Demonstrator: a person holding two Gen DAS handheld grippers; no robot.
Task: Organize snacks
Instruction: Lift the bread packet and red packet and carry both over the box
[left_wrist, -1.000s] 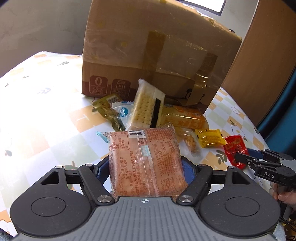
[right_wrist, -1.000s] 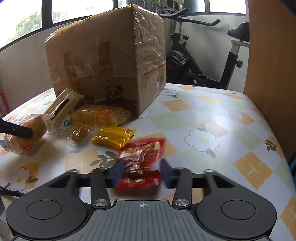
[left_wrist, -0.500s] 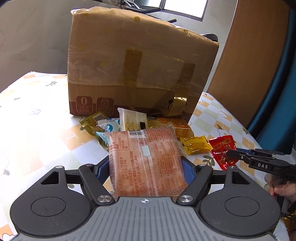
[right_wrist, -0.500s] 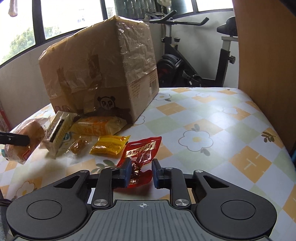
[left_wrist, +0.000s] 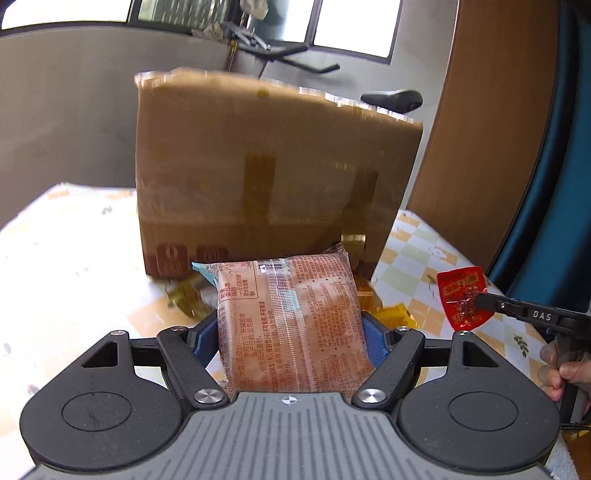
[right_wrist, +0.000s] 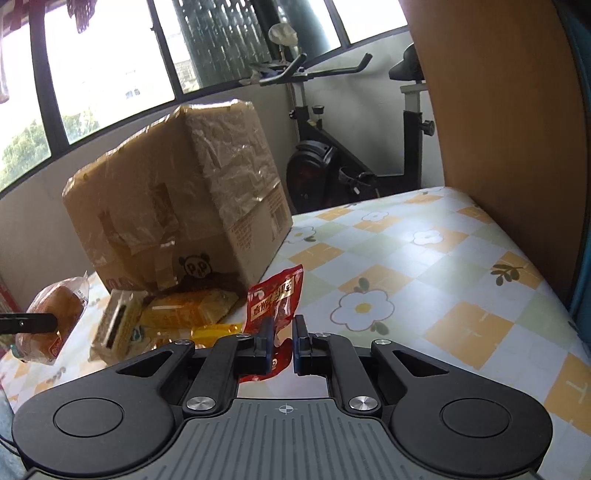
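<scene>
Both grippers carry snacks toward the cardboard box (right_wrist: 177, 218): left gripper (left_wrist: 288, 325) clamps a bread packet (left_wrist: 288, 317), right gripper (right_wrist: 282, 341) pinches a red sachet (right_wrist: 275, 299) (aloft). Next, likely lift over the box rim.

Your left wrist view faces the cardboard box (left_wrist: 277, 177) closely; your right views it obliquely from farther right, sharing the table (right_wrist: 424, 266).

Your left gripper (left_wrist: 290, 328) has a ribbed grey body, black linkage arms with silver screws and blue fingers (left_wrist: 371, 341). Your right gripper (right_wrist: 282, 341) matches; seen side-on, white "DAS" lettering sits behind its fingers.
</scene>
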